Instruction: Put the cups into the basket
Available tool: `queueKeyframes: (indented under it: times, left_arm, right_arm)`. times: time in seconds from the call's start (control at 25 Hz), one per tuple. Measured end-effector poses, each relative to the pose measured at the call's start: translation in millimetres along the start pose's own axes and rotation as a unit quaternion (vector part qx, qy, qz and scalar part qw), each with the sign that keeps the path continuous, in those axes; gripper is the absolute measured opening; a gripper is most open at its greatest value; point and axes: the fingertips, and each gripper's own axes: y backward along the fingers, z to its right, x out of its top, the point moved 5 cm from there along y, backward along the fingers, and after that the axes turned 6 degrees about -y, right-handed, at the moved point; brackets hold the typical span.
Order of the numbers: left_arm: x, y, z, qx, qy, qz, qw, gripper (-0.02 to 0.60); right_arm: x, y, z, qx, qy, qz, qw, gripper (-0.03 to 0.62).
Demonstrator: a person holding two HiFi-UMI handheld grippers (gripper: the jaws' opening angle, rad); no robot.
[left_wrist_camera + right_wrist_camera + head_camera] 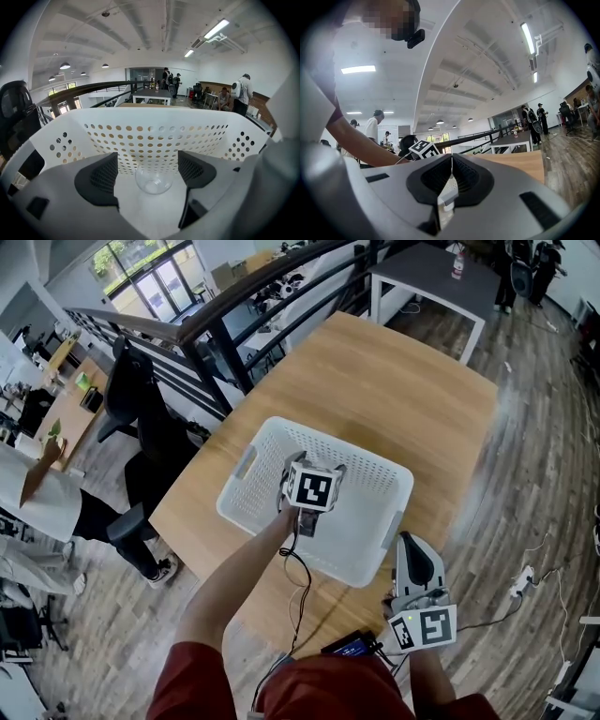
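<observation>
Left gripper [147,163] (jaws apart) inside basket [154,136]; clear cup [153,181] on its floor.

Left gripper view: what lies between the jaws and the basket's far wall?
A clear cup on the basket floor, untouched by the open left gripper; the left gripper view shows it.
</observation>
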Motion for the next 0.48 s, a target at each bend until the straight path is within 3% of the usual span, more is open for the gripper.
queueKeyframes:
  times: [0.48]
  left_arm:
    - [15, 26, 7, 0.013, 0.019, 0.052, 0.9984, 0.386]
  right_arm:
    - [2, 4, -4, 0.007, 0.007, 0.002, 1.0, 0.012]
